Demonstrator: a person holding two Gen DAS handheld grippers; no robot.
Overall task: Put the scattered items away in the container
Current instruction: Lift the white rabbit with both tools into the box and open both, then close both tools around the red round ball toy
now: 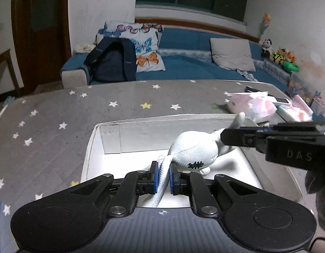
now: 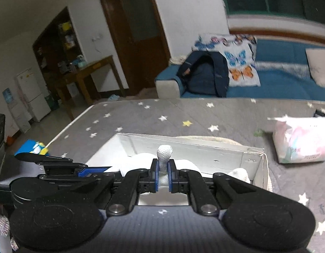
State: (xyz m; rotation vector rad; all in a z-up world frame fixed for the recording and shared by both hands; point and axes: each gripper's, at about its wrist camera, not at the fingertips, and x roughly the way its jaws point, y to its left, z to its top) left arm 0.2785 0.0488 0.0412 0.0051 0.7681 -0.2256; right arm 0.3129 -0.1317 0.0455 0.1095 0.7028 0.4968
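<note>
A grey star-print cloth (image 1: 57, 109) covers the table; on it sits a white box (image 1: 93, 145), w/ a pink-and-white plastic pack (image 1: 255, 105) just beyond its far right corner and a phone (image 1: 280, 100) near that. Behind the table: blue sofa (image 1: 194, 63) w/ butterfly pillow (image 1: 145, 48) and a dark jacket (image 1: 112, 61). The white plush toy (image 1: 194, 151) hangs inside the box opening — body round, embroidered mark facing the left wrist cam. Its long axis runs from near-left to far-right across the box. Left gripper (image 1: 163, 176) is nearly closed, blue pads pinching one long white limb at the near end. Right gripper (image 2: 162, 174) is likewise pinched on another limb, whose rounded tip pokes up past the pads. In the left view the right gripper's finger crosses over the box's right side, partly hiding the toy's far end.
</note>
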